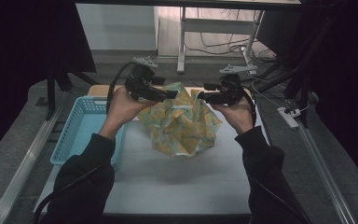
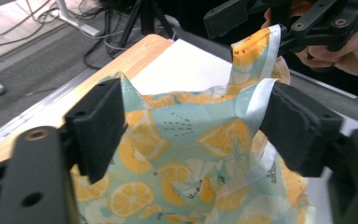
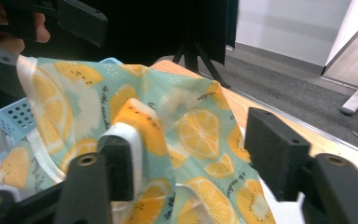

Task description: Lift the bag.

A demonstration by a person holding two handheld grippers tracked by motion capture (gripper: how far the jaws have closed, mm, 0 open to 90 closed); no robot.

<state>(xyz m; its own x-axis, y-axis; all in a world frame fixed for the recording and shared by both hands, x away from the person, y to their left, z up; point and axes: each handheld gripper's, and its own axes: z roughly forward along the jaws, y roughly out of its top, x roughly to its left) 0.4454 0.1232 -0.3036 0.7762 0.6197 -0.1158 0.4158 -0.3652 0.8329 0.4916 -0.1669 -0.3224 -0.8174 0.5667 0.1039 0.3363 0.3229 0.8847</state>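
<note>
Table (image 1: 168,182) (cloth (image 1: 181,123), basket (image 1: 81,126))

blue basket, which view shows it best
The high view: the blue basket sits whole, left of the orange-print cloth. The right gripper view catches just a corner behind the cloth; the left gripper view gives no clear sight.

Crumpled lemon-print cloth (image 1: 182,122) on table

We wear dark long sleeves (image 1: 88,172). Our left gripper (image 1: 170,94) and right gripper (image 1: 201,97) are black, each topped by a grey three-cornered plate (image 1: 145,61) and trailing a black cable (image 1: 114,83).
</note>
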